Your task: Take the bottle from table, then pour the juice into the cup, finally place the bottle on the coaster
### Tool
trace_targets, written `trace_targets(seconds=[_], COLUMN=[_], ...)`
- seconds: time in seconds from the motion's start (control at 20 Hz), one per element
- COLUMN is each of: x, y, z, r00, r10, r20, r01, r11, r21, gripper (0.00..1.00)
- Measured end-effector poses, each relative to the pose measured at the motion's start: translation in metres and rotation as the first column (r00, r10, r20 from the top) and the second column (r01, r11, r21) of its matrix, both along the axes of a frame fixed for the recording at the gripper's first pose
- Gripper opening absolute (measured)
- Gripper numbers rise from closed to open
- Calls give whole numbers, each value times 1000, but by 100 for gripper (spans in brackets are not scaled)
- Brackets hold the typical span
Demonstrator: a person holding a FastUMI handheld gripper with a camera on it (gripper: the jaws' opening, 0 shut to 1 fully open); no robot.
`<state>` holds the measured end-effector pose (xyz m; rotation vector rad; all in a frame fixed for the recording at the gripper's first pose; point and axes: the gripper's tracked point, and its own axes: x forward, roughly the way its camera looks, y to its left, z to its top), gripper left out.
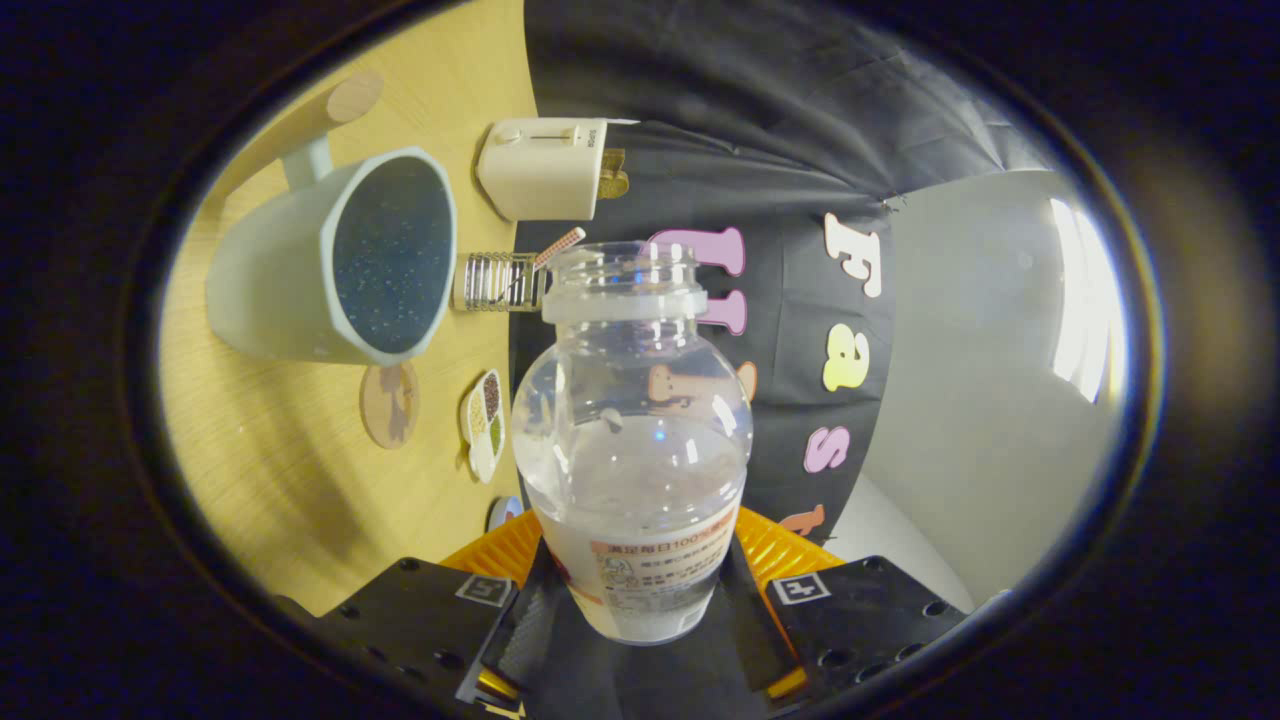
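Bottle (633,440) pinched in the tool (640,610), both fingers pressing on its labelled lower body, cap off, w/ clear liquid filling roughly the lower half. We see the whole scene rolled sideways, so we judge the bottle is being tipped toward the cup (335,260), whose dark speckled interior faces us, beyond the fingers and off to one side of the bottle's neck. The cup stands on the table (290,480); just past it lies the round coaster (390,403), w/ a small dish of seeds (485,425) beside that, then a wire rack (497,281) and a cream toaster (545,168) nearer the booth wall. To pour well, we'd bring the open mouth over the cup's rim before rolling further, since mouth & cup look apart for now; tilt slowly, keep the squeeze firm on the slick plastic, and stop before the liquid surges. Afterward, we'd level out, then head for the coaster.
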<state>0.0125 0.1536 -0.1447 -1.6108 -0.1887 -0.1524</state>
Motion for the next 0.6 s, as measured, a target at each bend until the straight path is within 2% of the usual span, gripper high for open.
trace_targets(seconds=[0.6], x=[-1], y=[-1], z=[-1], r00=[1000], r10=[1], r20=[-27], r01=[-2], r11=[998], r21=[-56], gripper=[79])
